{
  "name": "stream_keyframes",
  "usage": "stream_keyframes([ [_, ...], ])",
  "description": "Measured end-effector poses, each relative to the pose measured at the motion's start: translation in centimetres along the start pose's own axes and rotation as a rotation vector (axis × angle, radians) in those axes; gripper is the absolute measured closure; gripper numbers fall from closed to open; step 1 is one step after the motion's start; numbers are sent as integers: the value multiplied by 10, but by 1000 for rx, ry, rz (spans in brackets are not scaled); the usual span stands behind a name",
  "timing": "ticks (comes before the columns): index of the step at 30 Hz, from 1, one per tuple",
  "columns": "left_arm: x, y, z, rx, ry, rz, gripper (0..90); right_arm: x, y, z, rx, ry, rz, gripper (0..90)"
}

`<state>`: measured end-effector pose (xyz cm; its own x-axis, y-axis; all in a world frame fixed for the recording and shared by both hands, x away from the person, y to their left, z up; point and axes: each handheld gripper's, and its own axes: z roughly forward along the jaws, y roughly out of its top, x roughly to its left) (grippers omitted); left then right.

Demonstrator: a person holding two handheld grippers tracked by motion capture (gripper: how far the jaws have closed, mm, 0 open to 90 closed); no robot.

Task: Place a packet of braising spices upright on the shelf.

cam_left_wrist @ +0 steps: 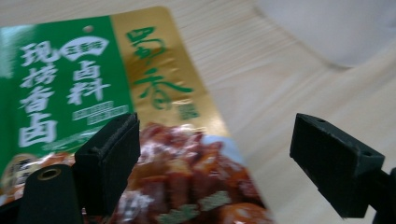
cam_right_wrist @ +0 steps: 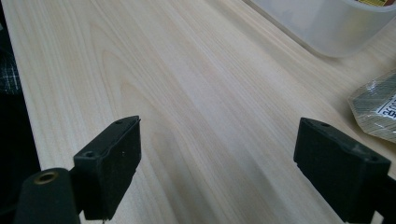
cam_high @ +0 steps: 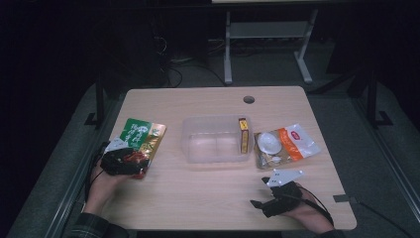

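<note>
A green and gold food pouch (cam_high: pixel 141 140) lies flat at the table's left. My left gripper (cam_high: pixel 130 161) hovers over its near end, open, its jaws straddling the pouch's printed picture (cam_left_wrist: pixel 187 182). A clear plastic tub (cam_high: pixel 216 139) stands at the centre with a yellow and brown box (cam_high: pixel 243 135) upright against its right wall. Right of the tub lies an orange and clear snack bag (cam_high: pixel 283 145). My right gripper (cam_high: pixel 257 203) rests low near the front right edge, open over bare wood (cam_right_wrist: pixel 215 154), pointing left.
The tub's rounded corner (cam_right_wrist: pixel 327 28) sits ahead and right of the right gripper, and a corner of the snack bag (cam_right_wrist: pixel 376 107) lies to its right. A round cable hole (cam_high: pixel 248 99) is at the table's back. A white stand's legs (cam_high: pixel 267 49) are on the floor beyond.
</note>
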<state>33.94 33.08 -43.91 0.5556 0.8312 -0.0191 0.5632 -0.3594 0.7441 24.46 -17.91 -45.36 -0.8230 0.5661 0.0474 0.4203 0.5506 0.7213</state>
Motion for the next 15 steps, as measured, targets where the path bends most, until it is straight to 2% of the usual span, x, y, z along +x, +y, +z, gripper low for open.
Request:
stream_keyframes([
  [5,21,1,6,17,61,-25,147,0,0,1,6,-2,-2,145],
  [6,28,0,7,2,80,-48,147,0,0,1,7,-2,-2,145],
  [9,36,0,9,15,94,-57,147,-1,0,2,6,-1,-2,146],
  [14,50,1,13,25,143,-80,136,-1,0,2,10,-2,1,146],
  [15,53,1,15,28,141,-86,136,-1,0,2,10,-2,1,146],
])
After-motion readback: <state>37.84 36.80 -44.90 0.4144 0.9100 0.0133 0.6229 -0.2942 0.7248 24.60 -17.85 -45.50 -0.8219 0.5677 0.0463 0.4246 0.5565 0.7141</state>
